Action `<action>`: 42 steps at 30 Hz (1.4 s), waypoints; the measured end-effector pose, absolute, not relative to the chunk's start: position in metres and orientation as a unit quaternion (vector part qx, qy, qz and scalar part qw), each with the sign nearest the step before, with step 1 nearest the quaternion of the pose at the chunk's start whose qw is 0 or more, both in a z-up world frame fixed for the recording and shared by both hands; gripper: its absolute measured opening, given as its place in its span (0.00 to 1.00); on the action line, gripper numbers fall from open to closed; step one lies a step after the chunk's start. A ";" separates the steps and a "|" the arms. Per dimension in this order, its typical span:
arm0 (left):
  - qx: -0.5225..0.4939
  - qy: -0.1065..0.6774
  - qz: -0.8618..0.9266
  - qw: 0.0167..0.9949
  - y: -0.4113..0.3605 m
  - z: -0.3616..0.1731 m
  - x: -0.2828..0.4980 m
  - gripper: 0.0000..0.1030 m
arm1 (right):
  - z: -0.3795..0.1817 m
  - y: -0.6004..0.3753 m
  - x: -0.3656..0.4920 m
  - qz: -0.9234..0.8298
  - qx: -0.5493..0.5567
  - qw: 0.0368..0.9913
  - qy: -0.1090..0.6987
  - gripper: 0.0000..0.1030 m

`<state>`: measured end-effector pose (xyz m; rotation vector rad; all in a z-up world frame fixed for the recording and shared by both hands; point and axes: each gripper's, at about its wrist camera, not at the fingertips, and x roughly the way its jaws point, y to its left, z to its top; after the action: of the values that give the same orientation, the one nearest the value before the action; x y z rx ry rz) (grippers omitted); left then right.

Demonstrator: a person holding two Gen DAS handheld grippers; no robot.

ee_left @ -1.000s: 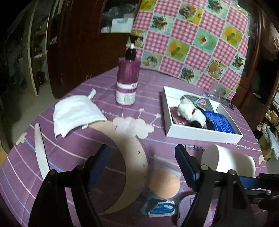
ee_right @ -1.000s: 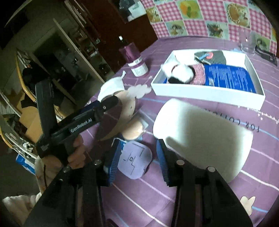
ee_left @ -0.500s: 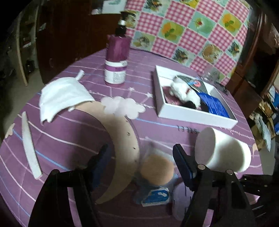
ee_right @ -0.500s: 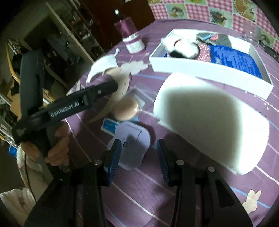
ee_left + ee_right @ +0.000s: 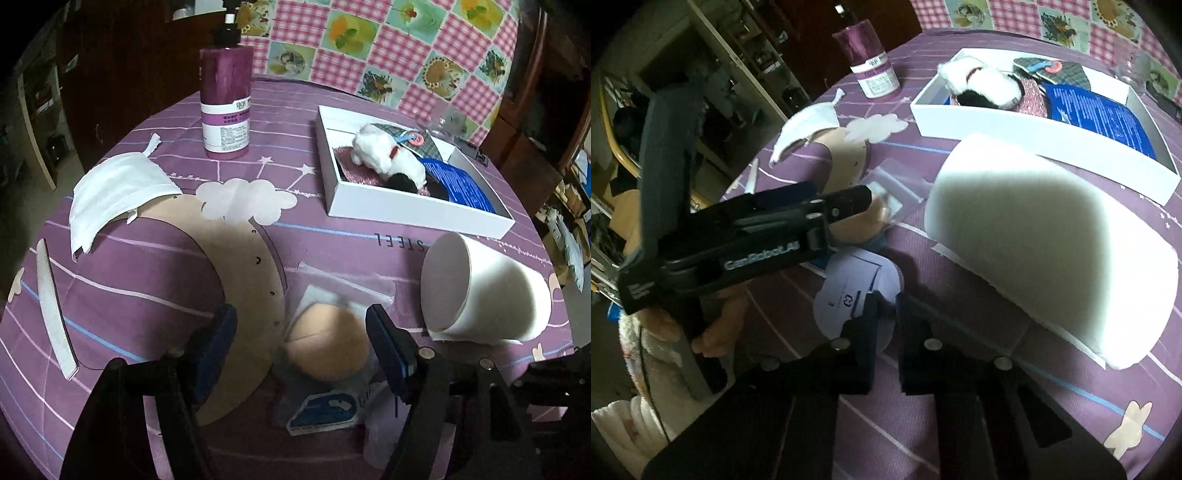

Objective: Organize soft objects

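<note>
While the right gripper point(image 5: 888, 314) pinched shut on the thin lilac pad point(image 5: 855, 284) just beside the white foam roll point(image 5: 1052, 243), the left gripper point(image 5: 299, 332) stood wide around the peach sponge point(image 5: 327, 345). Risk: the flimsy pad slipping out, or snagging the sponge's plastic bag point(image 5: 347, 291).
</note>
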<state>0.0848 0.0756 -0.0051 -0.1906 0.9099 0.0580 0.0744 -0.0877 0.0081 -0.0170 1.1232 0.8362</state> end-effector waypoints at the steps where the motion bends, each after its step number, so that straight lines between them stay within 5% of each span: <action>1: -0.093 0.434 0.027 0.896 0.076 -0.003 0.084 0.70 | 0.013 -0.089 0.072 0.390 -0.005 0.766 0.511 0.08; 17: -0.112 0.394 0.019 0.912 0.085 0.012 0.044 0.70 | 0.019 -0.121 0.075 0.331 -0.012 0.787 0.521 0.07; 24: -0.173 0.403 -0.034 0.898 0.096 -0.006 0.027 0.52 | 0.009 -0.127 0.081 0.311 -0.005 0.787 0.533 0.08; 37: -0.143 0.430 -0.042 0.890 0.081 -0.018 0.029 0.49 | 0.008 -0.131 0.085 0.310 0.013 0.784 0.538 0.10; 42: -0.105 0.435 -0.023 0.894 0.073 -0.019 0.029 0.22 | 0.007 -0.129 0.085 0.310 0.017 0.782 0.540 0.21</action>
<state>0.0287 0.0728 -0.0193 -0.2172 0.9024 -0.0485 0.0846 -0.1293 0.0071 0.0378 1.1670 0.6701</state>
